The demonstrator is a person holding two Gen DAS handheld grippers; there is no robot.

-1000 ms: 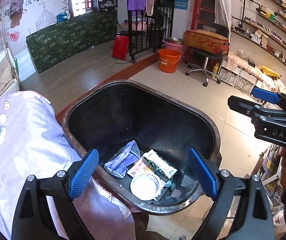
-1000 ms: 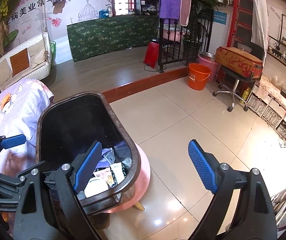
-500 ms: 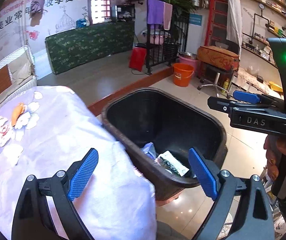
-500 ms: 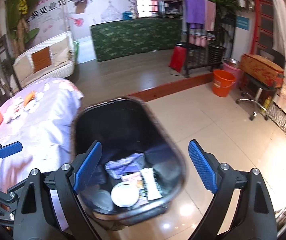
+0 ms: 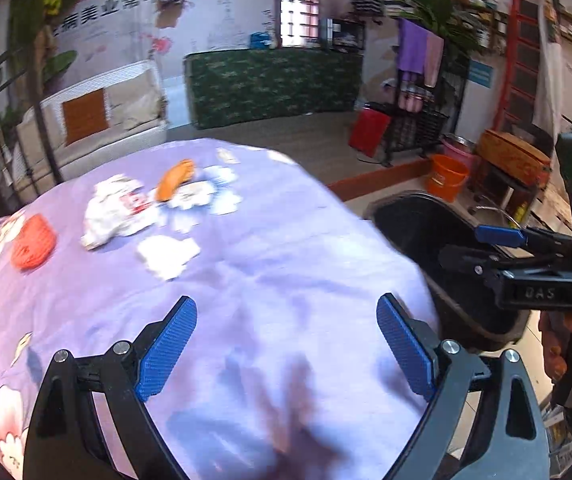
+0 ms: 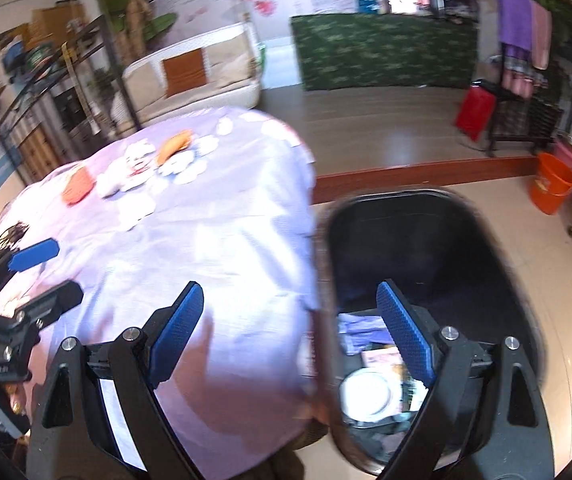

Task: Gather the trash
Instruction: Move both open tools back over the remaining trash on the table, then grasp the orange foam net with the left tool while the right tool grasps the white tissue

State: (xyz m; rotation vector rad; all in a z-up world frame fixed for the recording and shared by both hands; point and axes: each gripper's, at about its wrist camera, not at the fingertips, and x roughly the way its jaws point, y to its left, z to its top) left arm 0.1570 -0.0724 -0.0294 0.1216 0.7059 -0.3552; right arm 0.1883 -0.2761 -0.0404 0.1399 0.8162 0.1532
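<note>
My left gripper point(image 5: 286, 344) is open and empty over the near part of a table under a lilac flowered cloth point(image 5: 269, 248). Far across the cloth lie a crumpled white wrapper point(image 5: 115, 210), a red-orange piece point(image 5: 31, 242) and an orange piece point(image 5: 175, 174). The black trash bin point(image 6: 426, 248) stands at the table's right edge, with a white lid point(image 6: 368, 394), a blue wrapper point(image 6: 360, 330) and packets inside. My right gripper point(image 6: 290, 330) is open and empty, straddling the table edge and the bin's rim. It also shows at the right of the left wrist view, right gripper point(image 5: 526, 256).
A white wicker sofa point(image 5: 97, 120) and a green-covered counter point(image 5: 273, 84) stand beyond the table. An orange bucket point(image 5: 446, 178), a red bag point(image 5: 368, 138) and a black rack point(image 5: 418, 120) sit on the floor to the right. A hand point(image 5: 566, 344) holds the right gripper.
Both views have swung left from the bin to the table. The bin has slid to the right of each view, and the trash on the cloth has come into sight. Both grippers stayed open.
</note>
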